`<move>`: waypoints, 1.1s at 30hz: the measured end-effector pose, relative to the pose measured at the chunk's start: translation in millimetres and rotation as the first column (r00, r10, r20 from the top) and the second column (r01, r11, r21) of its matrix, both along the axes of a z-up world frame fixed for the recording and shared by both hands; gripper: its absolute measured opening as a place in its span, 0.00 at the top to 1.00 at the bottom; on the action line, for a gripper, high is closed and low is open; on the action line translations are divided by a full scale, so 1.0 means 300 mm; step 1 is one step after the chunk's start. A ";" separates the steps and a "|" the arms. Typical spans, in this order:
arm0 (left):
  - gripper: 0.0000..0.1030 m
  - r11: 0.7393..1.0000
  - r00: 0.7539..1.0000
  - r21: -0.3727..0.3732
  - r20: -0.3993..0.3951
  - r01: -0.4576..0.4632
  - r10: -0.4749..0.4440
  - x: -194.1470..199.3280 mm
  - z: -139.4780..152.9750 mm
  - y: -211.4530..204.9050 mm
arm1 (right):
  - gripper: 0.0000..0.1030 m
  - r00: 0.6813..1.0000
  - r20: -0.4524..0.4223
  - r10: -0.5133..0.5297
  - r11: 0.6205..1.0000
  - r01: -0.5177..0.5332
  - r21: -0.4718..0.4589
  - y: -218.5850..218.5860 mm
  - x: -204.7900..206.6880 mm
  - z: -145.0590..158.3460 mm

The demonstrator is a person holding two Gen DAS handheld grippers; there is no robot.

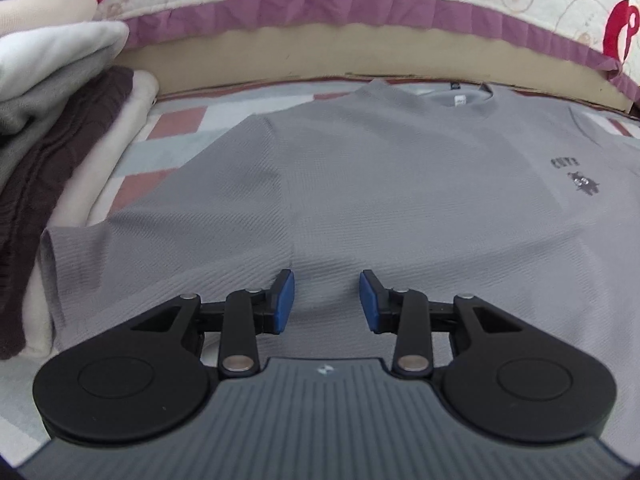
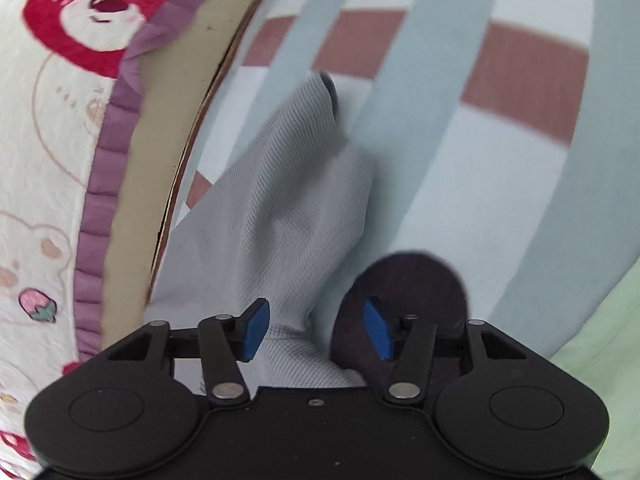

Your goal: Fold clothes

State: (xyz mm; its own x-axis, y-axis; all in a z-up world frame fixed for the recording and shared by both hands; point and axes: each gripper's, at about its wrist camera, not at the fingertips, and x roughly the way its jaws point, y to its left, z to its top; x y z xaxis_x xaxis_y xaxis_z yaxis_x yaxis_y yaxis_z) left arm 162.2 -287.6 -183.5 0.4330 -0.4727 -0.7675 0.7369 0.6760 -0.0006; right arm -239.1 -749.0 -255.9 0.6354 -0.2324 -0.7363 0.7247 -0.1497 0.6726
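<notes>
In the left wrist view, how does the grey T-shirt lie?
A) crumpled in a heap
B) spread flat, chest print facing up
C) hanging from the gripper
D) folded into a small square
B: the grey T-shirt lies spread flat, its chest print showing, beyond the left gripper.

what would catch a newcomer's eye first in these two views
A grey ribbed-knit t-shirt lies spread flat on the checked pink, white and pale blue bed sheet, filling the middle of the left view. Behind it runs a cream quilt with red bear prints and a purple frill. A stack of folded white, grey and dark brown clothes sits at the left.
</notes>
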 end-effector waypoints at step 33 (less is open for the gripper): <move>0.60 0.993 0.999 -0.113 -0.004 -0.034 0.034 0.358 0.107 -0.097 | 0.59 0.723 -0.588 0.364 0.551 -0.676 -0.490 0.007 0.699 0.308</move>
State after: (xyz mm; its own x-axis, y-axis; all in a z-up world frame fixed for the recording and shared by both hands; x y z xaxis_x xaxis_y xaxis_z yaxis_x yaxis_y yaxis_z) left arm 269.8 -316.7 -151.5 0.4484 -0.5418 -0.7109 0.7135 0.6960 -0.0804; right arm -29.5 -746.8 -163.5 0.5089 -0.4501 -0.7338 0.7230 0.6861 0.0805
